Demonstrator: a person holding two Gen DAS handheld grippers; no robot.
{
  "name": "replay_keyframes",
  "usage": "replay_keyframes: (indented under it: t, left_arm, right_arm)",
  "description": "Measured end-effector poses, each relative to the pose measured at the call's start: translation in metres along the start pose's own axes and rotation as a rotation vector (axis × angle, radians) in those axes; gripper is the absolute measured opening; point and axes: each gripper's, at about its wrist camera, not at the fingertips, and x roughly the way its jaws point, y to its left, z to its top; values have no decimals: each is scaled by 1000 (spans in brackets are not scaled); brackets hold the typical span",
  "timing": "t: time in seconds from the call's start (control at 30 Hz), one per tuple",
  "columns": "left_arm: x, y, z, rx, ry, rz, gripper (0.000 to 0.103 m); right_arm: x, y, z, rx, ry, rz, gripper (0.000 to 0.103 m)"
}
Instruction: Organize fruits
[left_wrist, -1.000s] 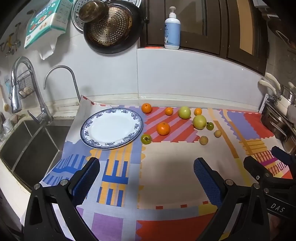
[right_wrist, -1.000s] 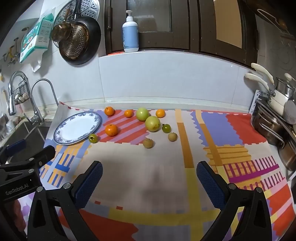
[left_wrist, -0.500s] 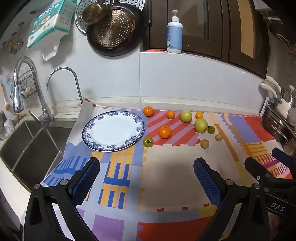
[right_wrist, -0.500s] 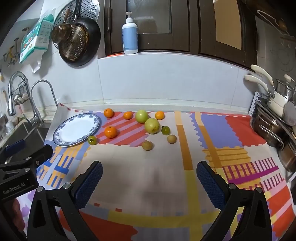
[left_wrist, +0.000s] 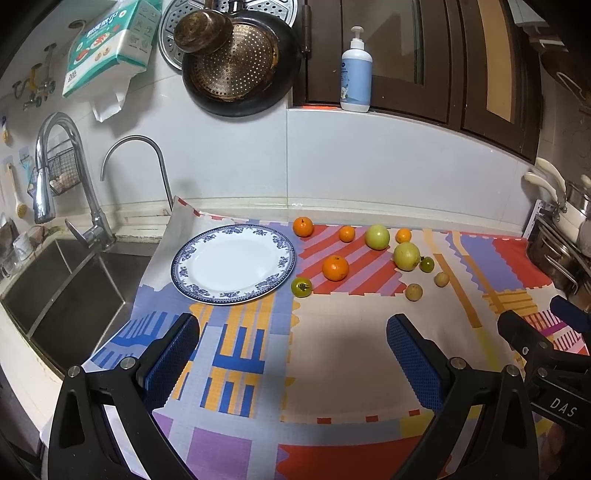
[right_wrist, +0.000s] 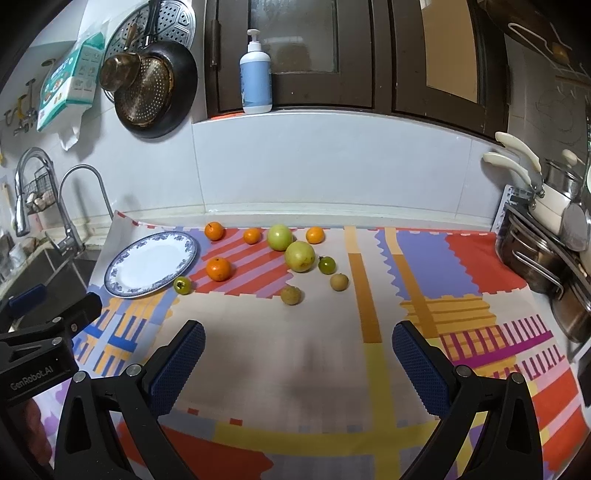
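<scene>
A blue-rimmed white plate (left_wrist: 282, 266) (right_wrist: 114, 275) lies empty on the patterned cloth. To its right lie several fruits: oranges (left_wrist: 335, 267) (right_wrist: 218, 268), two pale green apples (left_wrist: 406, 256) (right_wrist: 300, 256), small green tomatoes (left_wrist: 301, 287) (right_wrist: 182, 285) and two small brown fruits (left_wrist: 413, 292) (right_wrist: 290, 295). My left gripper (left_wrist: 291, 354) is open and empty, above the cloth in front of the plate. My right gripper (right_wrist: 297, 352) is open and empty, in front of the fruits.
A sink (left_wrist: 62, 295) with taps is at the left. Pots and pans (right_wrist: 546, 254) stand at the right edge. A soap bottle (left_wrist: 355, 74) stands on the ledge behind. A pan (left_wrist: 240, 70) hangs on the wall.
Both grippers have drawn back and risen slightly, so the plate and fruits sit a little farther off. Nothing on the cloth has moved.
</scene>
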Motion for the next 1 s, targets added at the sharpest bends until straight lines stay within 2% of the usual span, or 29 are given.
replay_keyframes:
  t: [1.0]
  left_arm:
    - [-1, 1, 4, -14, -14, -24, 103]
  right_arm:
    - [-4, -1, 5, 9, -12, 1, 102]
